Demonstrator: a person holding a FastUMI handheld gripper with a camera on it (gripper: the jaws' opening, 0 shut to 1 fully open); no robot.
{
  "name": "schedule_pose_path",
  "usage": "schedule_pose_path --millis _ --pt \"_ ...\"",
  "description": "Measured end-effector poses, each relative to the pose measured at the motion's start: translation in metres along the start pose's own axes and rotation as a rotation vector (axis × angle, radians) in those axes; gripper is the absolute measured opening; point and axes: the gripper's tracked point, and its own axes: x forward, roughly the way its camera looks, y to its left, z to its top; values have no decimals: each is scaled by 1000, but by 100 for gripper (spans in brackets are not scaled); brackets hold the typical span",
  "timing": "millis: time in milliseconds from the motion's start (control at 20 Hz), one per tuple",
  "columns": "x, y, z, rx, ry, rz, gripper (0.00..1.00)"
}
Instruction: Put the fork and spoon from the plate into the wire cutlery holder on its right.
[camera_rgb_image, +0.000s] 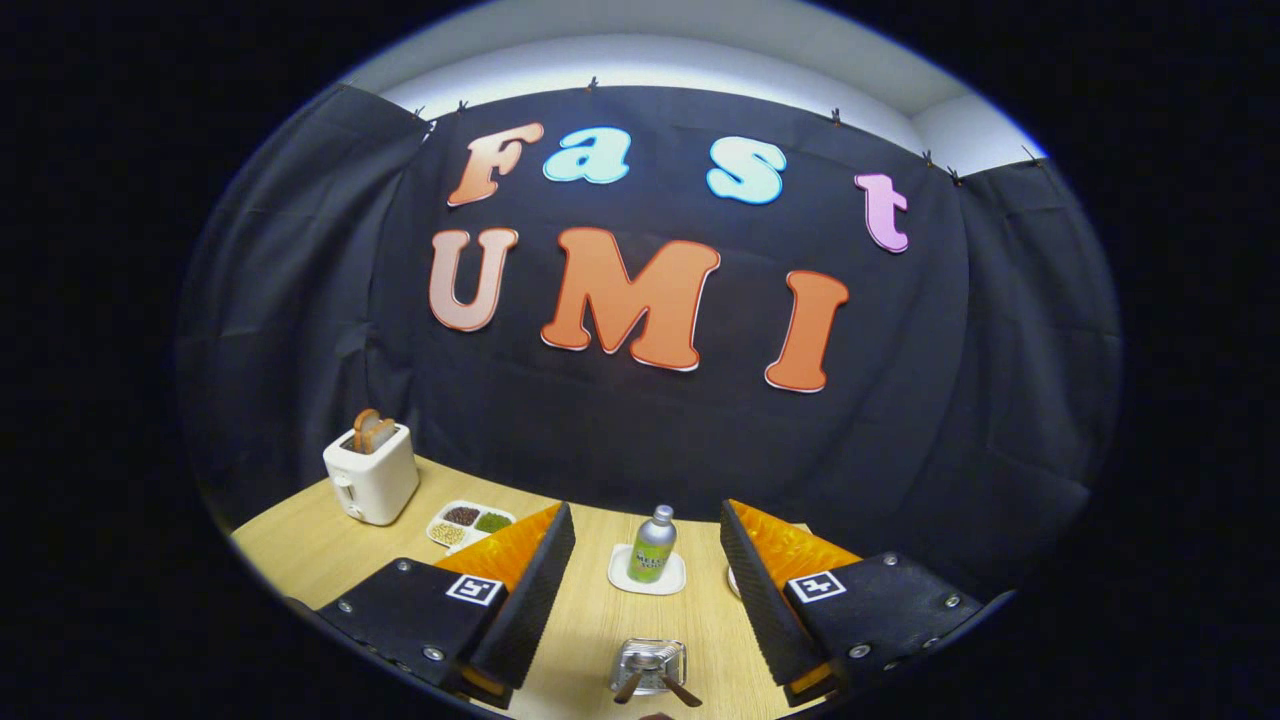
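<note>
My gripper (645, 520) is held above the wooden table (300, 545), its two fingers wide apart and nothing between the pads. Low between the fingers, close to me, stands the wire cutlery holder (648, 662), seen from above. Two dark handles (682, 692) stick out of it toward me; I cannot tell which piece of cutlery each one is. A sliver of a white rim (733, 580) peeks out just behind the right finger (760, 590); the finger hides the rest.
A green and silver bottle (653, 545) stands on a small white square dish (645, 578) beyond the holder, between the fingertips. At the back left are a white toaster (372, 475) with bread in it and a divided dish of beans (468, 522).
</note>
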Motion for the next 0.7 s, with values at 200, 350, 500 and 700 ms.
schedule_pose_path --millis 200,350,500,700 --pt "-3 0 36 9 -108 -31 97" --pt "-10 -3 58 25 -176 -49 98" --pt "-16 -6 69 50 -207 -55 98" --pt "-14 0 73 48 -236 -38 98"
